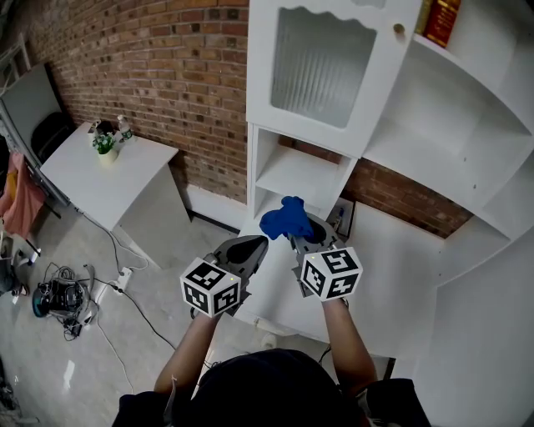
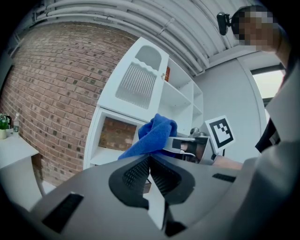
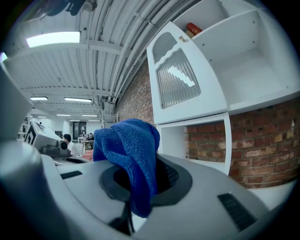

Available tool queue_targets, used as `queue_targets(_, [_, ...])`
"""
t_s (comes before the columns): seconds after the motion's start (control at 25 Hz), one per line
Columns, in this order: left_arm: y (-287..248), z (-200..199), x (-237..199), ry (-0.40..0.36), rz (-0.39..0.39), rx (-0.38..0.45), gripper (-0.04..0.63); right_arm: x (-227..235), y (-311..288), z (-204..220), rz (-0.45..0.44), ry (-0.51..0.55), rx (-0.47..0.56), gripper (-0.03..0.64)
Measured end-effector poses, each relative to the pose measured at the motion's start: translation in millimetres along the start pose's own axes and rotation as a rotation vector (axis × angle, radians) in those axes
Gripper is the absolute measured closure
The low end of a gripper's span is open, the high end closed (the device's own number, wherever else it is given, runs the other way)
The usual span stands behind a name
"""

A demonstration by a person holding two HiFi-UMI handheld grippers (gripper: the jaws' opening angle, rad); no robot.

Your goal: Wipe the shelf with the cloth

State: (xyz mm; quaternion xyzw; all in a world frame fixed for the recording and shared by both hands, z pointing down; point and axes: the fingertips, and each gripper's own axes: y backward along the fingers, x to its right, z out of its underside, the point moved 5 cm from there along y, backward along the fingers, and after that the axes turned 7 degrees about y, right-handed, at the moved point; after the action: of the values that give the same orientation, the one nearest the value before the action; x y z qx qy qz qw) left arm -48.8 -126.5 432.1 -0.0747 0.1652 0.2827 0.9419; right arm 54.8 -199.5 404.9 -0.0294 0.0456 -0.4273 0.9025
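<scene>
A blue cloth (image 1: 286,218) is bunched in my right gripper (image 1: 305,235), whose jaws are shut on it just in front of the low cubby of the white shelf unit (image 1: 304,176). In the right gripper view the cloth (image 3: 132,157) drapes over the jaws and hides their tips, with the open cubby (image 3: 202,139) beyond. My left gripper (image 1: 254,244) hovers beside it on the left, shut with nothing in it. The left gripper view shows the cloth (image 2: 153,135) and the cubby (image 2: 111,137) behind the closed jaws.
A ribbed-glass cabinet door (image 1: 319,60) stands above the cubby. Red books (image 1: 440,20) sit on a top shelf. A white counter (image 1: 402,275) runs to the right. At the left are a white side table (image 1: 92,183) with a small plant (image 1: 105,142), and cables (image 1: 65,297) on the floor.
</scene>
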Motion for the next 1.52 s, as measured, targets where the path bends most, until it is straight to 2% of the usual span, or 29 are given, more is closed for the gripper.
queue_targets(0.6, [-56.4, -4.8, -25.4, 0.001, -0.047, -0.017, 0.578, 57.8, -39.2, 7.7, -0.039, -0.008, -0.004, 0.554])
queue_targets(1.08, [-71.3, -6.0, -37.2, -0.032, -0.093, -0.038, 0.578, 75.3, -61.8, 13.8, -0.067, -0.026, -0.001, 0.555])
queue_targets(1.32, [-74.4, -9.1, -55.2, -0.011, -0.077, -0.047, 0.578, 78.5, -75.9, 19.4, -0.04, -0.021, -0.028, 0.554])
queue_targets(1.52, [-78.3, -12.1, -74.3, 0.003, -0.023, -0.066, 0.578, 81.4, -90.3, 23.0, 0.023, -0.015, -0.057, 0.554])
